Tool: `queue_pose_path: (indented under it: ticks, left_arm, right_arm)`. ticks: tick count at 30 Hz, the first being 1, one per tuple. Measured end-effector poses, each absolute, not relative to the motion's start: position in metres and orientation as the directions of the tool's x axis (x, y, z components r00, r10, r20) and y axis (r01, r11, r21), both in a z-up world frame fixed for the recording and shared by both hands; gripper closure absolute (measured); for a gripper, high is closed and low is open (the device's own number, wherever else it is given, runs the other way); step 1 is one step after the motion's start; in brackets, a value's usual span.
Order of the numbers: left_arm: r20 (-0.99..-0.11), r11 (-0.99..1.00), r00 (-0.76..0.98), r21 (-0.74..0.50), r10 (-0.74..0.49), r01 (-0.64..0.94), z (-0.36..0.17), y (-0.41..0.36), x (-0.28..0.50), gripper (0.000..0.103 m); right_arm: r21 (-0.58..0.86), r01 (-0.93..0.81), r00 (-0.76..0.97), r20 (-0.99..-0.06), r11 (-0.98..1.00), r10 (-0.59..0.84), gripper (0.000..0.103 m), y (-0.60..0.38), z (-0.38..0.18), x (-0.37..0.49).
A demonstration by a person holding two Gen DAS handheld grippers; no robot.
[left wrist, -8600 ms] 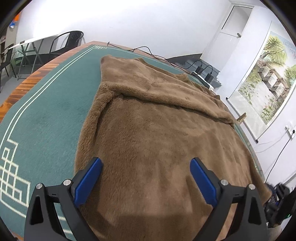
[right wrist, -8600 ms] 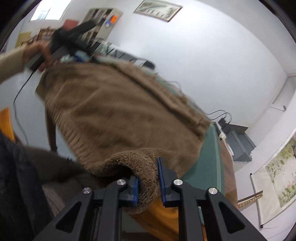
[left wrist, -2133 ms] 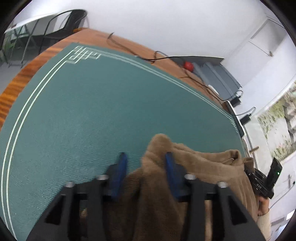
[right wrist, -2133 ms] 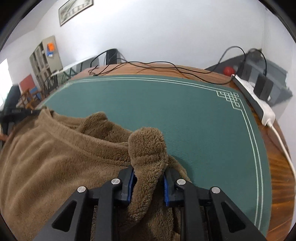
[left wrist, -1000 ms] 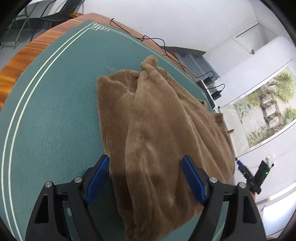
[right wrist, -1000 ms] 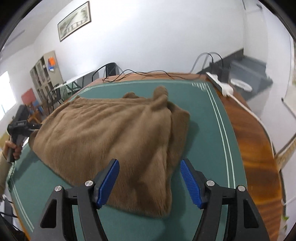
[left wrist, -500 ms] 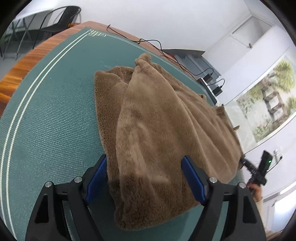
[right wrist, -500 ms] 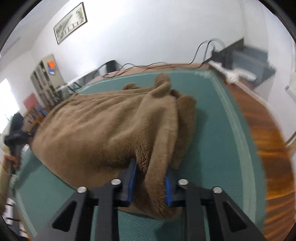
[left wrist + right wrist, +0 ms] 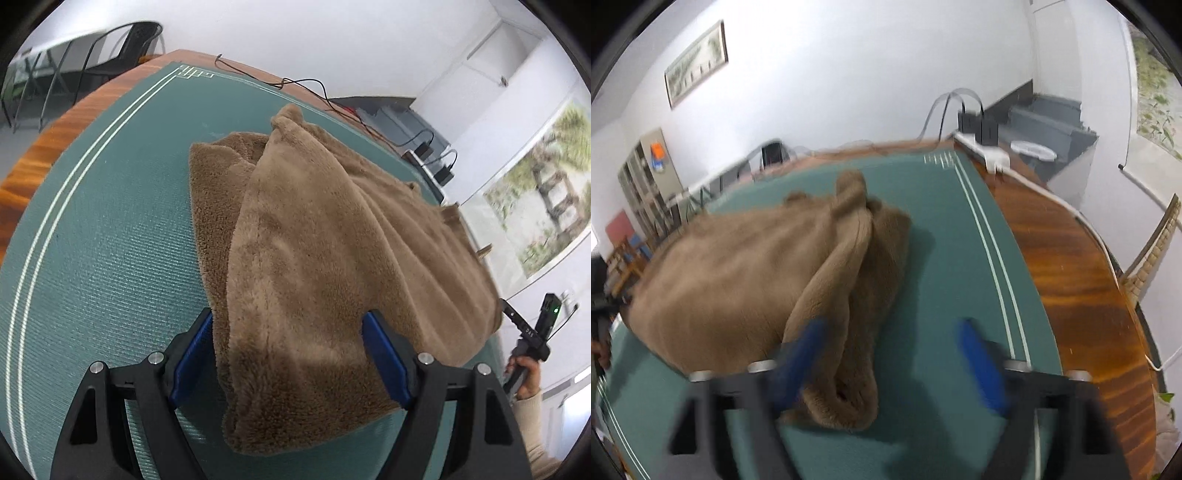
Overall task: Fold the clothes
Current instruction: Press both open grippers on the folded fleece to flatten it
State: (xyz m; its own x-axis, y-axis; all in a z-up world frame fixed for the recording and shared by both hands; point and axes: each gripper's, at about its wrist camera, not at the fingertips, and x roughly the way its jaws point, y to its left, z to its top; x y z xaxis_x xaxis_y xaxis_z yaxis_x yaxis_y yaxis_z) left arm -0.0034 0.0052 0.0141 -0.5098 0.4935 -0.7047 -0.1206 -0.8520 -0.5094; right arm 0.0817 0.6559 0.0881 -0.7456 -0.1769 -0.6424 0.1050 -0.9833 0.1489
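Right jaws, clamped on the fold half a second ago, are opening off it.

The fluffy brown folded garment [image 9: 332,258] lies on the green table mat [image 9: 103,236]. The left gripper [image 9: 291,350] straddles its near corner, spread and ungripping; the right gripper [image 9: 890,354] has its end just inside its left finger.

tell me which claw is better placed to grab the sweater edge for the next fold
Probably left: the left claw is open and straddles the sweater corner. The right claw is opening, with the fabric only beside one finger.
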Motion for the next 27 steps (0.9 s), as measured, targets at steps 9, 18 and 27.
queue_pose_path:
  ticks: [9,18,27]
  left_arm:
    - [-0.713,-0.862,-0.541,-0.505,0.446,-0.047,0.016,-0.009,0.003,0.071]
    - [-0.74,-0.881,-0.538,-0.474,0.404,-0.01,0.01,-0.021,0.015,0.066]
    - [-0.72,-0.884,-0.595,-0.466,0.358,0.031,0.037,-0.029,-0.005,0.026]
  right_arm:
    - [0.085,0.272,-0.742,-0.616,-0.959,-0.265,0.02,0.594,0.102,0.057]
    - [0.072,0.292,-0.623,-0.742,-0.954,-0.247,0.018,0.587,0.053,0.024]
    - [-0.041,0.327,-0.685,-0.698,-0.944,-0.207,0.018,0.565,0.098,0.019]
